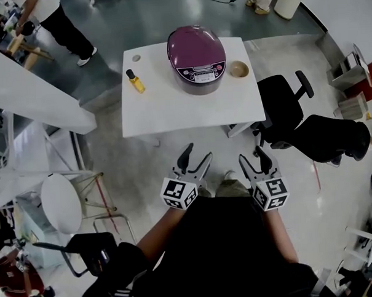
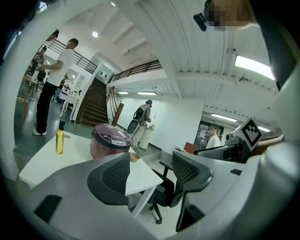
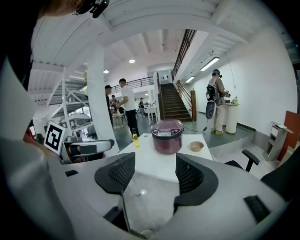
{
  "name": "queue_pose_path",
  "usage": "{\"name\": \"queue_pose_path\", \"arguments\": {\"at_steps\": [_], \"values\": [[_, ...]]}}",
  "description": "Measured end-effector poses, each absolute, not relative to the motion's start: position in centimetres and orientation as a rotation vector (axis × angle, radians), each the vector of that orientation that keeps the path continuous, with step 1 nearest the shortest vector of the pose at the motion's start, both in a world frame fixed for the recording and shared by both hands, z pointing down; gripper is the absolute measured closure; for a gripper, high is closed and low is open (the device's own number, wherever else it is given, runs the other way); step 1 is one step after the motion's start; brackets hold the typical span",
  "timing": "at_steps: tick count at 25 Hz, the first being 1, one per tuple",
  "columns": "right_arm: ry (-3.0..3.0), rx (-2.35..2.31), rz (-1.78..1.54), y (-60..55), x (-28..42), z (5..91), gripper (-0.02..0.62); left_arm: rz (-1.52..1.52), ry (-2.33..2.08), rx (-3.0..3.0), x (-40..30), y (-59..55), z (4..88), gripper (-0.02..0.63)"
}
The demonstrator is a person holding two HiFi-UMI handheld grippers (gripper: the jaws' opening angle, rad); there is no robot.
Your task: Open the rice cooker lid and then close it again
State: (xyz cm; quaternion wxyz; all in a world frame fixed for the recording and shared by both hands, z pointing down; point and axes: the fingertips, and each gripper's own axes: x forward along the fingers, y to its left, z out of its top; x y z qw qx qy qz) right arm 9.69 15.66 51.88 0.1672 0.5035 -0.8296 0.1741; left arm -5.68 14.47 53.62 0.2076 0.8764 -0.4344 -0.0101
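Head view puts the purple rice cooker (image 1: 196,58), lid shut, at upper centre of the frame on the white surface (image 1: 172,108), well apart from both tools. Lower down, the left tool (image 1: 197,155) and right tool (image 1: 253,155) hang with jaws apart, empty. Best to close in first, then press the lid release squarely. Print on the control panel (image 1: 199,71) is too small to read.

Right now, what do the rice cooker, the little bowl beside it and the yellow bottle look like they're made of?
Rice cooker: glossy purple shell, probably plastic or painted metal, judging by the highlights on its lid.
Bowl: tan and matte, perhaps wood or ceramic; too small to tell.
Bottle: clear glass or plastic, since yellow liquid shows through; dark cap.
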Motion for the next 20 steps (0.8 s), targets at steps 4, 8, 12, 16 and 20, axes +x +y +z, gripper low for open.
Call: {"name": "queue_pose_path", "arguments": {"at_steps": [4, 8, 12, 16, 20], "values": [[-2.372, 1.392, 0.511, 14.7, 9.0, 52.5, 0.356, -0.019, -1.229, 2.417, -6.0, 14.2, 54.0, 0.344], [-2.419, 1.351, 0.509, 12.4, 8.2, 52.5, 0.356, -0.005, -1.27, 2.399, -6.7, 13.1, 54.1, 0.343], [-2.482, 1.268, 0.517, 9.1, 7.4, 52.9, 0.356, -0.002, -1.329, 2.381, -7.0, 11.0, 54.1, 0.342], [-2.523, 1.181, 0.473, 4.2, 7.3, 52.2, 0.356, 0.002, -1.409, 2.335, -7.1, 7.2, 53.6, 0.342], [-2.562, 1.162, 0.448, -1.0, 8.6, 51.1, 0.356, 0.014, -1.464, 2.33, -6.3, 3.5, 52.8, 0.342]]}}
